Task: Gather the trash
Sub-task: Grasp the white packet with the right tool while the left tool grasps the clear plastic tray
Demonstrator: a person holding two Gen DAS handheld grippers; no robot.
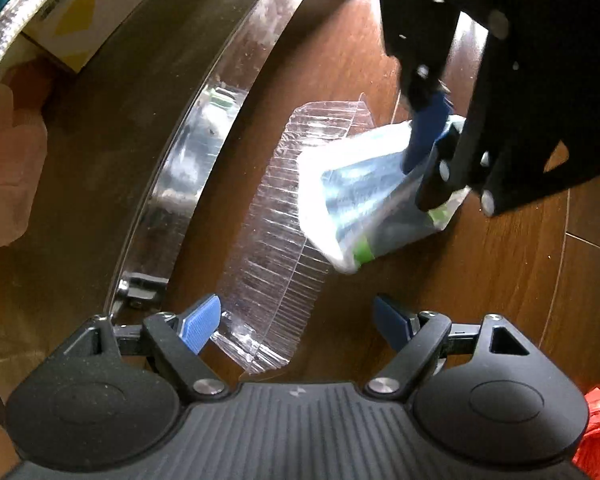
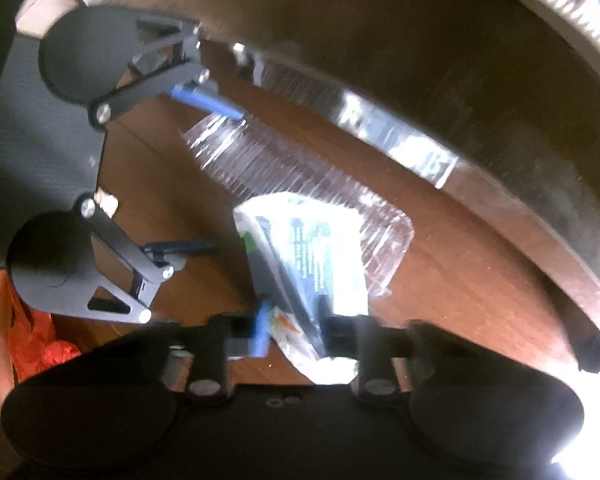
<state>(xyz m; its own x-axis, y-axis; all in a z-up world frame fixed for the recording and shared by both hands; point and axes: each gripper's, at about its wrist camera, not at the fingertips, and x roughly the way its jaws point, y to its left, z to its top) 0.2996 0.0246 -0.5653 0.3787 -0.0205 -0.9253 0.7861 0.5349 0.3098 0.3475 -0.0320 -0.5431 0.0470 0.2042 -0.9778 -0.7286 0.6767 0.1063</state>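
Left gripper [image 1: 296, 322]: jaws wide, nothing clamped; the near end of one clear ribbed plastic tray [image 1: 272, 248] lies on the wood floor [image 1: 480, 280] between its blue fingertips [image 1: 202, 322]. Whether they touch it, cannot tell.

Right gripper [image 2: 290, 330]: jaws narrow, pinched on one white-and-green wrapper [image 2: 320, 256], which overlaps the far part of the tray. Its own view is blurred.

Beyond the tray, a curved glass table edge [image 1: 188, 168] on a chrome support.

Left view only: one yellow-and-white carton [image 1: 72, 12] on the table, far left.

Both views: one crumpled red plastic bag [image 1: 598, 432] on the floor beside the left gripper.
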